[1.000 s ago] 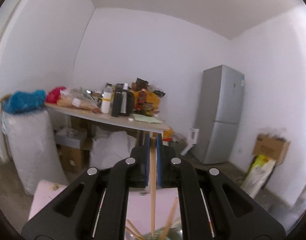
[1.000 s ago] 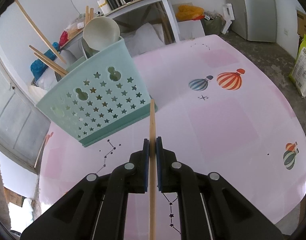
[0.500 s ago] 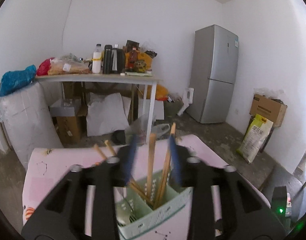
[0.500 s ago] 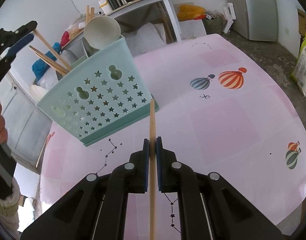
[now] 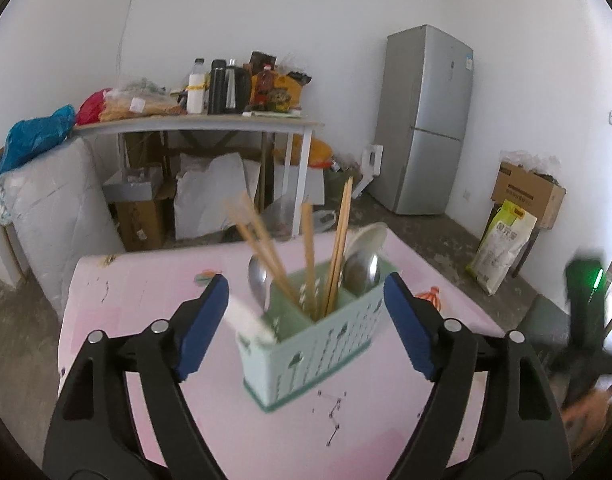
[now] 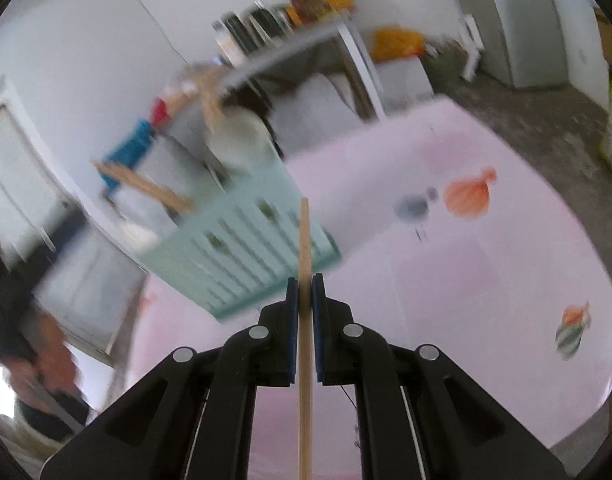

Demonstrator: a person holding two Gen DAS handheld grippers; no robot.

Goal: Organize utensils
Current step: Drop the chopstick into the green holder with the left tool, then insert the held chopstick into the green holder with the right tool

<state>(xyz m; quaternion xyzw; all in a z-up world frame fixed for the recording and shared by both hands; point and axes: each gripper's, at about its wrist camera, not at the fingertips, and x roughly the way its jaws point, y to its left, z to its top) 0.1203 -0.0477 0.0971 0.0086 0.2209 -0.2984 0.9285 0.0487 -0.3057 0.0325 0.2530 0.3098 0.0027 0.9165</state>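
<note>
The left gripper [image 5: 306,308] hangs over the pink balloon-print table [image 5: 153,272], its blue-padded fingers [image 5: 203,312] spread wide and opening, nothing pressed between them. Past the fingers stands the mint-green perforated plastic utensil caddy [image 5: 322,344], upright on the table. In its nearer compartment lean several light wooden chopsticks [image 5: 308,256], some tilted left, two close to upright. A metal spoon [image 5: 257,284] rises at the caddy's left side, and a white ladle-like bowl [image 5: 368,240] sits in the far compartment, with a shiny metal piece below it.

The right gripper [image 6: 304,292] has its fingers closed tight on a single wooden chopstick [image 6: 304,240], which runs straight forward beyond the pads. Its tip overlaps the caddy's wall in the blurred right wrist view; contact cannot be judged. A person's hand [image 6: 45,356] shows at the left edge.
</note>
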